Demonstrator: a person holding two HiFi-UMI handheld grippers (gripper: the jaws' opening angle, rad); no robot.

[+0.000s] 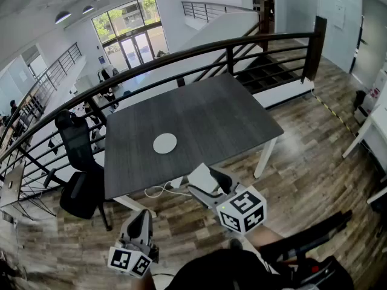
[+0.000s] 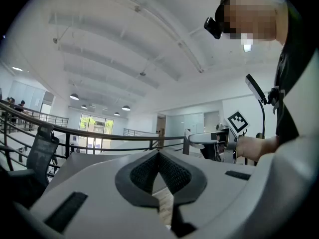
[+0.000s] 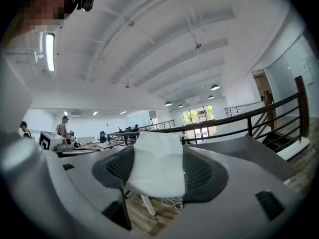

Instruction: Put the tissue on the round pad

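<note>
Your right hand-held gripper (image 3: 153, 157) clamps the tissue (image 1: 201, 175), off the surface's (image 1: 230, 113) near edge. The round pad (image 1: 165, 143) lies bare by that edge. Left hand-held gripper (image 2: 159, 156) closed, empty. Carry and placement remain.

Bench (image 1: 205, 113) top bare all round the round pad (image 1: 165, 143); open approach over near edge from right claw (image 1: 199, 180) gripping tissue (image 1: 202, 174); chair (image 1: 78, 156) crowds left side; railing (image 1: 181, 56) closes far side; cable (image 1: 160, 191) hangs under near edge.
</note>
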